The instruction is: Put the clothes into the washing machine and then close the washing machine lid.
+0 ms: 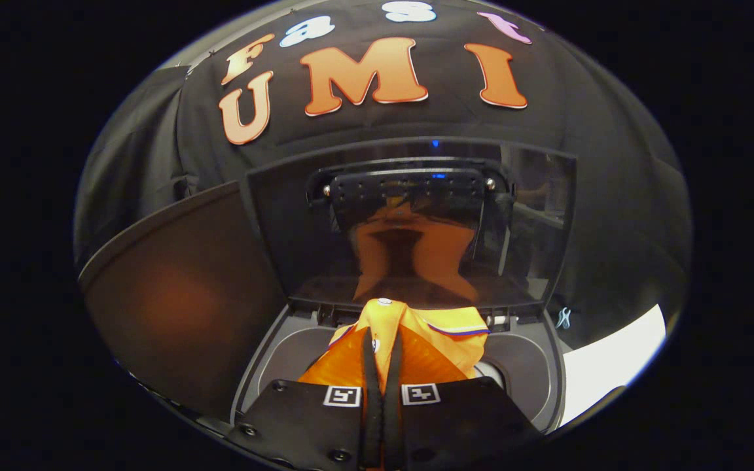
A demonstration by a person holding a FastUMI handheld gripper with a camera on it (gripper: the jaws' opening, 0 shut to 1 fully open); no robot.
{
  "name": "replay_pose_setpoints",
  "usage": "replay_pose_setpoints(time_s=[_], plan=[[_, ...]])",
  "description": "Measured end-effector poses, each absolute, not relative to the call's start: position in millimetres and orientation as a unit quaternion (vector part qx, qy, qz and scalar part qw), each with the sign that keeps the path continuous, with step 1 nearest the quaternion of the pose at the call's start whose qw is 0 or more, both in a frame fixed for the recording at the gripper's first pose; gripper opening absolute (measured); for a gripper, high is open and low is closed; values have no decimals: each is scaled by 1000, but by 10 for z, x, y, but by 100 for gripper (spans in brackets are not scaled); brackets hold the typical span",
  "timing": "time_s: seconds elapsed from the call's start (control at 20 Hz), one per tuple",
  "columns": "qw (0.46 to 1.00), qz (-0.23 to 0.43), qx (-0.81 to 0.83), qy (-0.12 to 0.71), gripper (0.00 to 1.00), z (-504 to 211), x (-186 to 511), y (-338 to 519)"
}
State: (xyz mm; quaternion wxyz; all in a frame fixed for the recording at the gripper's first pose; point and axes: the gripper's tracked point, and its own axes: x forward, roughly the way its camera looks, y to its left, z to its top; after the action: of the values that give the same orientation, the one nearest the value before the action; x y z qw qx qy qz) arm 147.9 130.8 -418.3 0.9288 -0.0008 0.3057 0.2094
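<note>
While the orange garment is pinched between the closed fingers of the gripper, it is held just above the washing machine's opening, seemingly; the raised lid is seen beyond.

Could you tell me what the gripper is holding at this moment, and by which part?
The gripper is shut on the orange garment with a yellow collar, pinching a bunched fold just below the collar, over the open washing machine tub.

Dim booth, orange glare on the glossy lid, edges fisheye-warped
</note>
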Motion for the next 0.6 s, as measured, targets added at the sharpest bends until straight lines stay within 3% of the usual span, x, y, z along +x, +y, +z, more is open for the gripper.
replay_pose_setpoints(time_s=[0.6], plan=[[878, 148, -4, 454, 9, -5332, 1381, 1249]])
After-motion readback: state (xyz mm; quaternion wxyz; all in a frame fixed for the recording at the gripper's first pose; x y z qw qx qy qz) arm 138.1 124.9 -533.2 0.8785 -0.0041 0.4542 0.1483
